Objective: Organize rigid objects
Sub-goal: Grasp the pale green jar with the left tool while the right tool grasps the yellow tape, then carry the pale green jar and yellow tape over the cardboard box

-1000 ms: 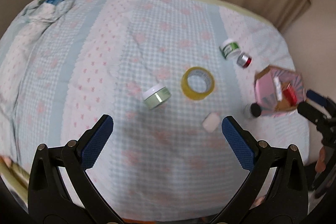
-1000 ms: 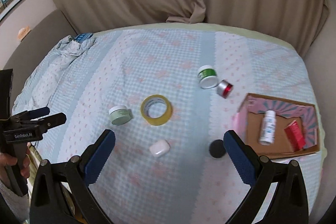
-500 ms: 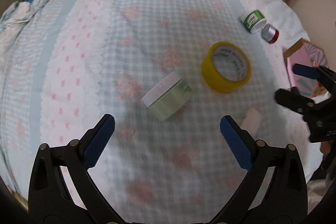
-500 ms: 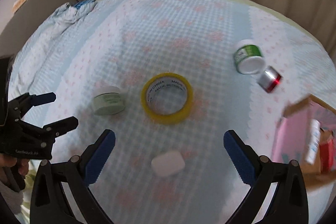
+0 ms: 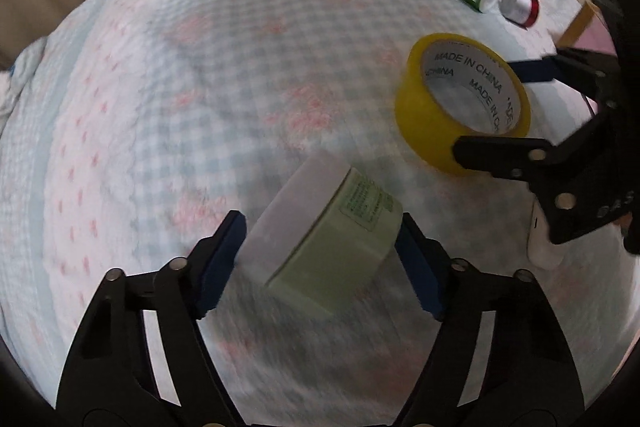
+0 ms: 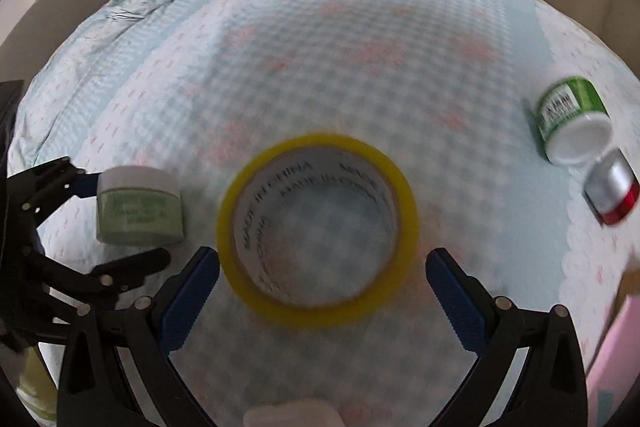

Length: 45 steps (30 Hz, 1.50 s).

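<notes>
Left gripper (image 5: 320,259) is seen straddling the pale green jar (image 5: 332,235) on the checked bedspread (image 5: 200,87); its jaws have just been closing, the right pad touching the jar, the left pad seemingly just short, so no firm grasp is judged yet. Further right, the yellow tape roll (image 6: 318,231) is framed by the right gripper (image 6: 320,291), held wide and unclenched, apparently for pickup.

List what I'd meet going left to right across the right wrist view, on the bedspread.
left gripper → pale green jar → yellow tape roll → green-labelled white jar → silver and red cap
</notes>
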Available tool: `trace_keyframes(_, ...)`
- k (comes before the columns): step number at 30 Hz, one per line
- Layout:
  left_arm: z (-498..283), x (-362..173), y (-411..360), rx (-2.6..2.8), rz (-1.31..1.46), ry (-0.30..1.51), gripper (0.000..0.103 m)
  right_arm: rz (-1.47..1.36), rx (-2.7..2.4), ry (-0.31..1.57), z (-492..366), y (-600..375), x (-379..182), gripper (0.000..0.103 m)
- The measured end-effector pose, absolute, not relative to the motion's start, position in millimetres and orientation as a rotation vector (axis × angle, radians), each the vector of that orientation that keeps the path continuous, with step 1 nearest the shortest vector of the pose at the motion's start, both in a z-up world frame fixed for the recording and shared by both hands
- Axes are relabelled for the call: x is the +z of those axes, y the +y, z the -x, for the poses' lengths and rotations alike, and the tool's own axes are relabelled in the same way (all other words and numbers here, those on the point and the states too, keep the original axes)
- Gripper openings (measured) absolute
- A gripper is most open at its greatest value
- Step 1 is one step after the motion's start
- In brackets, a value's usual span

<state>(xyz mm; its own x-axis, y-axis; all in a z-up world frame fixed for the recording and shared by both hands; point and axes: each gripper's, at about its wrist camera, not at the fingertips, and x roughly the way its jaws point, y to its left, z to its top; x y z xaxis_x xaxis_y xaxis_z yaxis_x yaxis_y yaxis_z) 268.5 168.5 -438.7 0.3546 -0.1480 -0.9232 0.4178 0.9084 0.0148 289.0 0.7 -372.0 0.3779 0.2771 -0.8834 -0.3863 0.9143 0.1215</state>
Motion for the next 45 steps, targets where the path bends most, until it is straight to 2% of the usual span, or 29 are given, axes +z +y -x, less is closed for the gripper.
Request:
trace_keyframes(2, -270, -440, 168, -0.394, -0.282, 1.153, 0.066, 0.133, 0.44, 1.105, -292, 6, -375, 0.103)
trace_keyframes(4, -274, -442, 166, -0.41, -0.312, 1.159, 0.056, 0.146, 0.442, 1.101, -296, 11, -380, 0.103)
trace_keyframes(7, -276, -443, 165, -0.439, -0.307, 1.165, 0.046, 0.138, 0.439, 1.102, -302, 12, -385, 0.103)
trace_keyframes(21, -281, -434, 187, -0.377, -0.114, 1.213, 0.043, 0.114, 0.418, 1.109, -310, 14, -378, 0.1)
trace_keyframes(30, -279, -410, 203, -0.34, 0.003, 1.195, 0.042, 0.054, 0.367, 1.101, -300, 7, -358, 0.1)
trace_keyframes(36, -272, -372, 203, -0.337, 0.045, 1.158, 0.041, 0.014, 0.327, 1.075, -284, -2, -321, 0.1)
trace_keyframes(45, -255, -275, 185, -0.375, 0.069, 1.09, 0.04, -0.034, 0.262, 1.032, -246, -19, -228, 0.1)
